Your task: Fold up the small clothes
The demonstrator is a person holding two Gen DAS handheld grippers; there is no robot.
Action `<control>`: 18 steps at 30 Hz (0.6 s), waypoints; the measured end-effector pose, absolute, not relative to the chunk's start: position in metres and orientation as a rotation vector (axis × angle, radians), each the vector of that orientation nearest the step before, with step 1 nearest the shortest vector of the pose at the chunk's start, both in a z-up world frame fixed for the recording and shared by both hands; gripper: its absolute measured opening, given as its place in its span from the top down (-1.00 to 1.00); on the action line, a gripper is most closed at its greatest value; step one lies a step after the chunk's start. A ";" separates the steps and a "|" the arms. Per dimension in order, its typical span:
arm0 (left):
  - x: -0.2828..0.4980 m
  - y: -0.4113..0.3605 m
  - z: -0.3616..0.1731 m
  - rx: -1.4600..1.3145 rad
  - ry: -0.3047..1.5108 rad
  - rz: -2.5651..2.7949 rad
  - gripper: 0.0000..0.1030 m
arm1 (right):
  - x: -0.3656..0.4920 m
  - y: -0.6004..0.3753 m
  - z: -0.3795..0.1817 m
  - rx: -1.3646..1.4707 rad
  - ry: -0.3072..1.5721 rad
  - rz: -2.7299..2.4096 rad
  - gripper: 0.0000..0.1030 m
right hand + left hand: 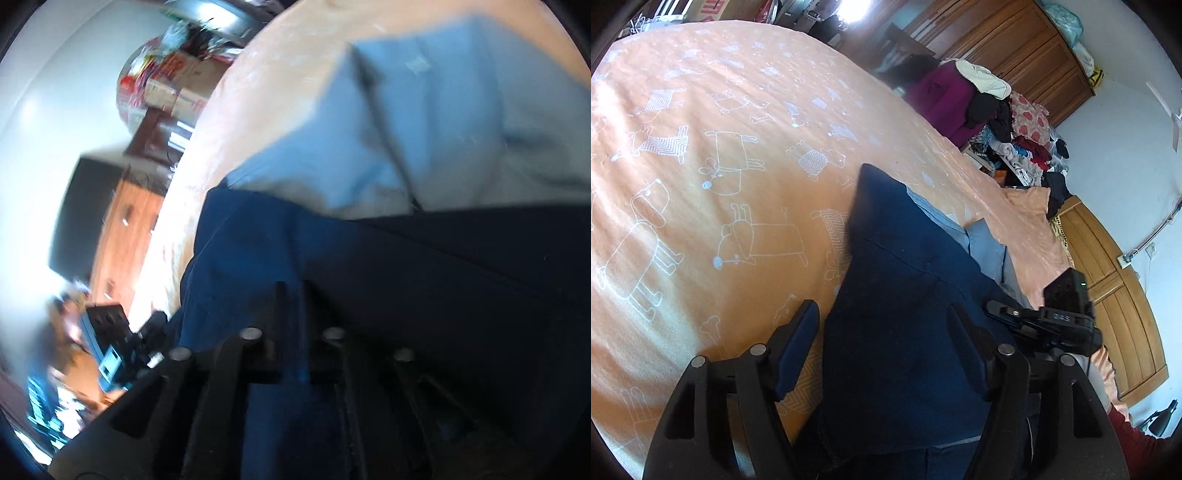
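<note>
In the left wrist view the left gripper has its jaws spread wide apart, with a dark navy garment running up between them; the cloth passes through the gap without being pinched. To the right of that gripper, the right gripper reaches in at the garment's right edge. In the blurred right wrist view the right gripper has its jaws drawn together on a fold of the navy garment, which fills the near half of the frame. Just beyond the navy cloth lies a light blue garment, partly under it.

Both lie on a bed covered by an orange sheet printed with white cartoon dogs and bones. Past the far right edge of the bed sits a heap of mixed clothes. Behind it stand wooden wardrobes against a pale wall.
</note>
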State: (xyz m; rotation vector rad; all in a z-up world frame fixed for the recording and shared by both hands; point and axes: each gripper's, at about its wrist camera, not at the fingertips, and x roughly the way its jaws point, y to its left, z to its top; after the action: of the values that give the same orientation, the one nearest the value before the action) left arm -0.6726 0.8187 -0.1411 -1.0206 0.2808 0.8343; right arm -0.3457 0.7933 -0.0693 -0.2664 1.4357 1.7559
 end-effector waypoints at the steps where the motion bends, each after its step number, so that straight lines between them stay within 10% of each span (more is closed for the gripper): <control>1: -0.671 0.818 -0.140 -1.021 0.269 0.831 -0.42 | -0.353 0.794 -0.059 -0.266 1.412 1.785 0.24; 8: -0.676 0.814 -0.137 -1.021 0.242 0.843 -0.42 | -0.446 0.830 -0.012 -0.339 1.415 2.144 0.20; 13: -0.695 0.794 -0.125 -0.958 0.144 0.985 -0.44 | -0.507 0.874 -0.084 -0.541 1.745 2.180 0.96; 18: -0.709 0.792 -0.129 -0.983 0.085 1.016 -0.46 | -0.515 0.904 -0.098 -0.578 1.759 2.169 1.00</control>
State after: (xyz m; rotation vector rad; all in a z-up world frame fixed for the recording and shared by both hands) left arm -0.7093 0.7916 -0.1287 -0.9825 0.0850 1.0156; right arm -0.5152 0.9044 -0.0984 -0.5782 1.7589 2.1695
